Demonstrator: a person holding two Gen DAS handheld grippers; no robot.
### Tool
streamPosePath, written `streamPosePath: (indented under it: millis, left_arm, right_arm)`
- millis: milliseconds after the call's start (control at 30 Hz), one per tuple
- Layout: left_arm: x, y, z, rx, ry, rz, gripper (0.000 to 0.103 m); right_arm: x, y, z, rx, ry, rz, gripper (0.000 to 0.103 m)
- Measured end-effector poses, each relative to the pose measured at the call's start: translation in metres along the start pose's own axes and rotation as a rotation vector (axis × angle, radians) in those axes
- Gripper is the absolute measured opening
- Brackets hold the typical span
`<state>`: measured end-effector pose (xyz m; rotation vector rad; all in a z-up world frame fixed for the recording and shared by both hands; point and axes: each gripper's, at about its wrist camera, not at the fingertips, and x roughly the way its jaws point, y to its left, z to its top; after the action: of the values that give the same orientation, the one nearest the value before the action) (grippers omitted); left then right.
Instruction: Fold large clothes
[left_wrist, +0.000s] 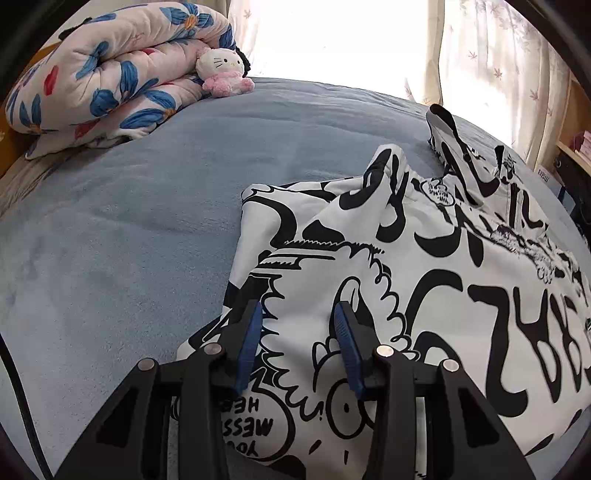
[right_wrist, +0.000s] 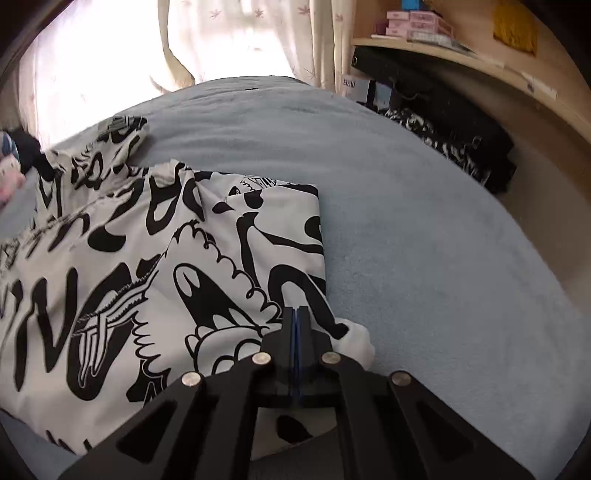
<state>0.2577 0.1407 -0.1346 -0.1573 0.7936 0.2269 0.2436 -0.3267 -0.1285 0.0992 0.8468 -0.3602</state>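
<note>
A large white garment with black cartoon print lies partly folded on the blue bed cover; a sleeve sticks out at its far end. My left gripper is open, its blue pads just above the garment's near left part. In the right wrist view the same garment spreads to the left. My right gripper has its jaws pressed together over the garment's near right corner; whether cloth lies between the pads is hidden.
A rolled floral quilt and a pink plush cat sit at the bed's far left. Curtains hang behind. A wooden shelf and dark items stand right of the bed.
</note>
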Motion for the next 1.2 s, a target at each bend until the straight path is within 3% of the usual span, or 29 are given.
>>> streamPosePath:
  millis: [200,467,600,733,800,1200]
  left_arm:
    - [0.004,-0.006,-0.011,0.028,-0.024,0.026,0.04]
    - [0.004,-0.007,-0.011,0.023,-0.027,0.016,0.041]
    - [0.004,-0.009,-0.011,0.032,-0.019,-0.008,0.05]
    - [0.004,-0.015,-0.011,0.068,-0.004,-0.047,0.072]
    - [0.003,-0.02,-0.011,0.088,0.004,-0.039,0.075]
    - [-0.004,-0.021,-0.003,0.041,0.07,-0.097,0.081]
  right_arm:
    - [0.003,-0.014,-0.009,0.078,-0.011,0.069,0.003]
    - [0.003,-0.007,-0.01,0.052,-0.019,0.036,0.004]
    - [0.003,-0.008,-0.01,0.061,-0.014,0.044,0.004]
    - [0.004,-0.007,-0.01,0.057,-0.009,0.035,0.004]
    - [0.004,-0.008,-0.009,0.064,-0.005,0.037,0.004]
    - [0.001,-0.007,-0.008,0.096,-0.018,0.072,0.015]
